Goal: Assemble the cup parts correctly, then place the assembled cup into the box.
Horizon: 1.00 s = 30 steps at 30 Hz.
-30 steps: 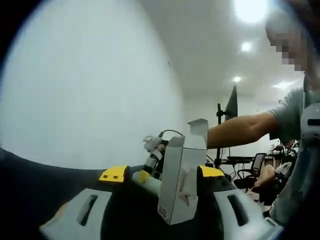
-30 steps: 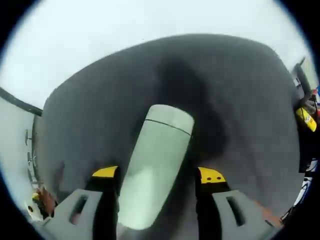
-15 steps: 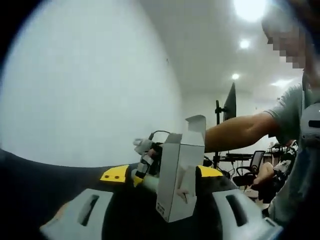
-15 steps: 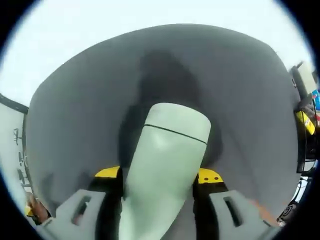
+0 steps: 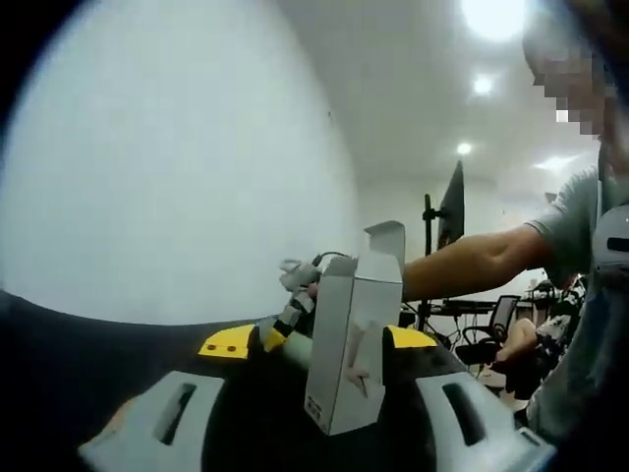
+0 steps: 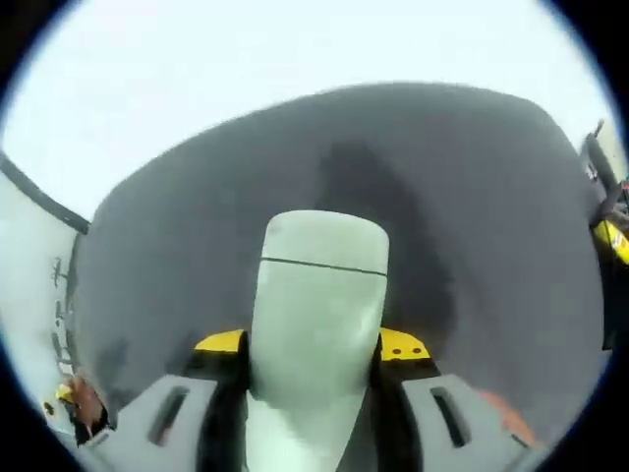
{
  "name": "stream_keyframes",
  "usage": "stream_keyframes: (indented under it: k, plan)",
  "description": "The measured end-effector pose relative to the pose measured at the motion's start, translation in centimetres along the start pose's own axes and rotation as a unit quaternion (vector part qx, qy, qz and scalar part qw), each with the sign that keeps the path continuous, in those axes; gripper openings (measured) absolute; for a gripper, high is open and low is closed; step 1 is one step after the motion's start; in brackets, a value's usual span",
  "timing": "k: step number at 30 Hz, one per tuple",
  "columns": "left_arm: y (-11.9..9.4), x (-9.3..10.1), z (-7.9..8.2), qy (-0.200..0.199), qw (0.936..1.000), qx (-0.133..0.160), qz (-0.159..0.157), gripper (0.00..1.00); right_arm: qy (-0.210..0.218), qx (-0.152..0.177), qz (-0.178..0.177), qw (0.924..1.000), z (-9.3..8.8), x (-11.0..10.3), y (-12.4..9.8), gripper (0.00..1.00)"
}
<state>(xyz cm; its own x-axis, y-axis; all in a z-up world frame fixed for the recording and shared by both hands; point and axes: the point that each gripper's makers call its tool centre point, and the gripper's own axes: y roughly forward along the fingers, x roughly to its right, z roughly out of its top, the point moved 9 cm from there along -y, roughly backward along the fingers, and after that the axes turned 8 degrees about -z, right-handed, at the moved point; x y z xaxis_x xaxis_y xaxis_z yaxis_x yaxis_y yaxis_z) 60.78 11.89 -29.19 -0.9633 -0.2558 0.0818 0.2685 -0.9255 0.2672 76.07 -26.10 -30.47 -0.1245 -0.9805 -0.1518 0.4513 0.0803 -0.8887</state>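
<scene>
Above the dark table (image 6: 147, 256), with the left gripper (image 5: 314, 344) clamped on the upright white box (image 5: 349, 344), flap open, and the right gripper (image 6: 314, 354) closed around the pale green cup (image 6: 319, 315), I would line the cup's end squarely with the box mouth before sliding it in.

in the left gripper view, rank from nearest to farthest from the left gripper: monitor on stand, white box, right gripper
1. white box, between the left gripper's jaws.
2. right gripper, just behind the box, to its left.
3. monitor on stand, far back, upper right.
</scene>
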Motion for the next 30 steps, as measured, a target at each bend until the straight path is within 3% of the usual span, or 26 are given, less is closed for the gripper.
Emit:
stream_keyframes:
  k: [1, 4, 5, 6, 7, 8, 9, 10, 12, 13, 14, 16, 21, 23, 25, 26, 27, 28, 30]
  plan:
    - [0.0, 0.0, -0.1, 0.000, 1.0000, -0.002, 0.000, 0.49, 0.025, 0.032, 0.003, 0.9992, 0.4, 0.7, -0.3, 0.44]
    - [0.0, 0.0, -0.2, -0.003, 1.0000, -0.004, -0.001, 0.49, 0.053, 0.088, 0.063, 0.9928, 0.7, 2.3, -1.5, 0.44]
    - [0.0, 0.0, -0.2, -0.005, 1.0000, -0.004, -0.002, 0.49, 0.034, 0.125, 0.087, 0.9878, 0.8, 3.0, -2.3, 0.44]
    - [0.1, 0.0, -0.2, -0.006, 1.0000, -0.003, -0.002, 0.49, 0.036, 0.138, 0.088, 0.9858, -0.6, 1.5, -2.6, 0.44]
    - [0.1, 0.0, -0.3, -0.007, 1.0000, -0.004, -0.001, 0.49, 0.006, 0.156, 0.097, 0.9830, -1.6, 0.4, -3.2, 0.44]
    - [0.1, -0.1, -0.4, -0.007, 1.0000, -0.007, 0.000, 0.49, -0.013, 0.189, 0.076, 0.9789, -2.6, 0.4, -3.9, 0.44]
    - [0.1, -0.1, -0.4, -0.007, 0.9999, -0.008, 0.000, 0.49, -0.024, 0.200, 0.067, 0.9772, -3.3, 0.4, -4.4, 0.44]
    - [0.2, -0.1, -0.5, -0.010, 0.9999, -0.009, 0.000, 0.49, -0.063, 0.224, 0.066, 0.9703, -3.7, 0.6, -5.0, 0.44]
    - [0.3, -0.1, -0.7, -0.009, 0.9998, -0.016, 0.002, 0.49, -0.081, 0.258, 0.057, 0.9610, -5.1, 0.9, -6.2, 0.44]
    - [0.4, -0.1, -0.8, -0.008, 0.9998, -0.019, 0.002, 0.49, -0.089, 0.287, 0.068, 0.9513, -5.6, 1.0, -6.9, 0.44]
    - [0.5, -0.1, -0.9, -0.010, 0.9997, -0.021, 0.001, 0.49, -0.075, 0.304, 0.069, 0.9471, -6.4, 1.6, -7.6, 0.44]
    - [0.7, 0.1, -1.2, -0.013, 0.9996, -0.024, -0.003, 0.49, -0.091, 0.349, 0.079, 0.9292, -7.5, 2.2, -8.7, 0.44]
    - [1.3, 0.4, -2.1, -0.018, 0.9989, -0.044, -0.003, 0.49, -0.153, 0.434, 0.046, 0.8867, -9.5, 3.2, -10.3, 0.44]
    - [1.4, 0.4, -2.4, -0.020, 0.9982, -0.056, -0.003, 0.49, -0.147, 0.467, 0.034, 0.8716, -9.6, 4.5, -10.4, 0.44]
    - [1.4, 0.5, -2.7, -0.021, 0.9978, -0.063, -0.002, 0.49, -0.129, 0.494, 0.033, 0.8591, -9.4, 6.1, -10.1, 0.44]
    - [1.4, 0.5, -2.8, -0.023, 0.9977, -0.064, -0.002, 0.49, -0.125, 0.501, 0.022, 0.8559, -9.6, 6.3, -9.8, 0.44]
    - [1.4, 0.5, -2.8, -0.025, 0.9975, -0.066, -0.001, 0.49, -0.131, 0.515, 0.009, 0.8473, -9.8, 6.3, -9.3, 0.44]
    - [1.4, 0.5, -2.9, -0.024, 0.9973, -0.070, 0.000, 0.49, -0.135, 0.513, 0.011, 0.8475, -10.0, 6.7, -9.0, 0.44]
    - [1.3, 0.4, -2.9, -0.025, 0.9972, -0.071, 0.001, 0.49, -0.129, 0.528, 0.001, 0.8395, -10.4, 7.5, -8.6, 0.44]
